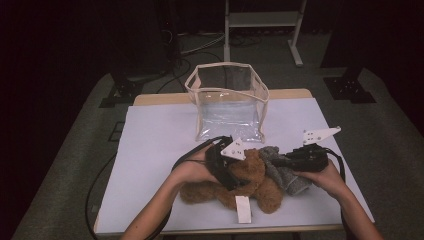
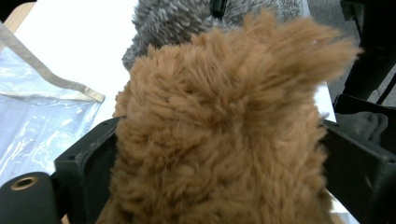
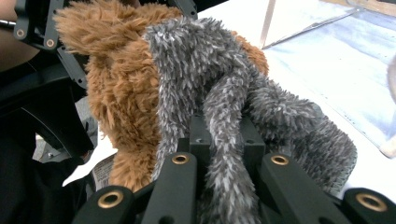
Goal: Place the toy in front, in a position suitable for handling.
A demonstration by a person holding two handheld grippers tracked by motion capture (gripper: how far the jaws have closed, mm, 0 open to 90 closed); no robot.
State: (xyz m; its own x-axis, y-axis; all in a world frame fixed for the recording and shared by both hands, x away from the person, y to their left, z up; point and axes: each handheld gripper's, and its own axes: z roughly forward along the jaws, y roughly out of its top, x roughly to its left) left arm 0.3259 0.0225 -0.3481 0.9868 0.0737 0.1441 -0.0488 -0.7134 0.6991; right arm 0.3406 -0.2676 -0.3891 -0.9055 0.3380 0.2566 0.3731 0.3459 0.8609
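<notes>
A brown plush toy [image 1: 250,175] lies near the front of the white-covered table [image 1: 155,150], a white tag [image 1: 243,209] trailing from it. Against its right side lies a grey plush toy [image 1: 286,174]. My left gripper [image 1: 231,179] comes from the left, and its jaws press both sides of the brown plush toy [image 2: 224,121]. From the right, my right gripper [image 1: 278,161] is shut on a thin grey limb [image 3: 224,154] of the grey plush toy [image 3: 196,60]. The brown plush toy [image 3: 121,88] sits behind it.
An open clear plastic bag [image 1: 227,100] with a beige rim stands upright behind the toys at the table's middle. Its film shows in the left gripper view [image 2: 37,126] and the right gripper view [image 3: 336,56]. Cables and a metal stand [image 1: 262,25] are on the floor beyond.
</notes>
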